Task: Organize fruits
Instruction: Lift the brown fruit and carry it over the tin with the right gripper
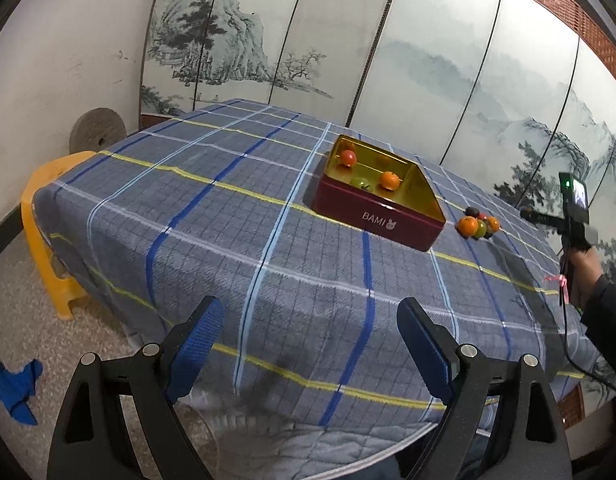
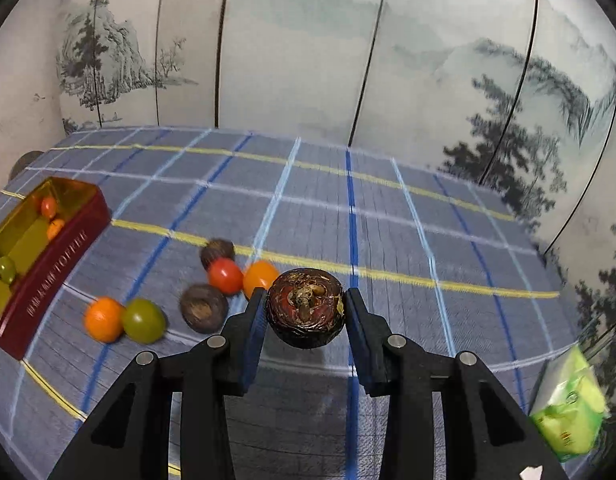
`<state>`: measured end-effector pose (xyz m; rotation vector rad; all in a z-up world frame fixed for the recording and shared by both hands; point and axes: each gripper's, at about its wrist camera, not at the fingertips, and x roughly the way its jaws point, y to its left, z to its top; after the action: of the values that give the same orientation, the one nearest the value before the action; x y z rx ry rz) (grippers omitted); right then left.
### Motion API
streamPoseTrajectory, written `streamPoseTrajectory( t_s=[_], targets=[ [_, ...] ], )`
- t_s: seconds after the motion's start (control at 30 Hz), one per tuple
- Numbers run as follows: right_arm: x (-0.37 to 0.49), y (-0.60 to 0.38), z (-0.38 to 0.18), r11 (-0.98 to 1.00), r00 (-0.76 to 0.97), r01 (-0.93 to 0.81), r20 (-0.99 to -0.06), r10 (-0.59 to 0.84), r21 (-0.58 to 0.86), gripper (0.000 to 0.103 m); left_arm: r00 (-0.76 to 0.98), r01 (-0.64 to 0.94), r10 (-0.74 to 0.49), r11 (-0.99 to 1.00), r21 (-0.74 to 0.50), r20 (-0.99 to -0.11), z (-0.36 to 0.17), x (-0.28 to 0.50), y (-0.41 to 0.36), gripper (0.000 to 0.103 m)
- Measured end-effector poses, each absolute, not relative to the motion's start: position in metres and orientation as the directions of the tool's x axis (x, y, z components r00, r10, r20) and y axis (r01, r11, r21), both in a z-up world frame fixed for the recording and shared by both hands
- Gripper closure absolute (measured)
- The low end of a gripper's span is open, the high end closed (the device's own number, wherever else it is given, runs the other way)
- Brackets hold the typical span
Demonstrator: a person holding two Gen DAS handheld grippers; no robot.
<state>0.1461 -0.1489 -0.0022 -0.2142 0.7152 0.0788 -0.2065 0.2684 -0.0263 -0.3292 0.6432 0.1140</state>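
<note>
My R gripper (image 2: pixel 305 312) is pinching a dark brown fruit (image 2: pixel 305 309), both pads tight on it, above the plaid cloth (image 2: pixel 347 220). L gripper (image 1: pixel 309 344) is spread wide, nothing btwn the pads. Loose fruits (image 2: pixel 180 296) sit clustered just beside the red tin (image 1: pixel 377 216); the tin has 3 fruits inside.
</note>
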Motion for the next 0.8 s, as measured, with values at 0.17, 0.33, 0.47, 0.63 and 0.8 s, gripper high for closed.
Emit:
streamPoseTrajectory(
  t_s=[0.17, 0.33, 0.47, 0.63, 0.8],
  targets=[
    [0.139, -0.124, 0.017, 0.972, 0.777, -0.163, -0.629, 0.022, -0.167, 0.068, 0.796, -0.227, 0.015, 0.934, -0.275, -0.605, -0.028, -0.217, 0.276, 0.014],
    [0.135, -0.092, 0.025, 0.962, 0.788, -0.203, -0.614, 0.049, -0.184, 0.068, 0.799, -0.241, 0.023, 0.927, -0.286, -0.601, -0.03, -0.223, 0.282, 0.014],
    [0.131, -0.067, 0.029, 0.948, 0.797, -0.238, -0.6, 0.067, -0.211, 0.068, 0.793, -0.249, 0.022, 0.923, -0.291, -0.608, -0.034, -0.223, 0.285, 0.014],
    [0.128, -0.036, 0.033, 0.932, 0.802, -0.279, -0.589, 0.094, -0.231, 0.068, 0.788, -0.26, 0.025, 0.919, -0.295, -0.615, -0.039, -0.225, 0.289, 0.014],
    [0.127, -0.004, 0.033, 0.915, 0.8, -0.317, -0.588, 0.117, -0.25, 0.068, 0.782, -0.281, 0.034, 0.91, -0.304, -0.623, -0.044, -0.229, 0.297, 0.014]
  ],
)
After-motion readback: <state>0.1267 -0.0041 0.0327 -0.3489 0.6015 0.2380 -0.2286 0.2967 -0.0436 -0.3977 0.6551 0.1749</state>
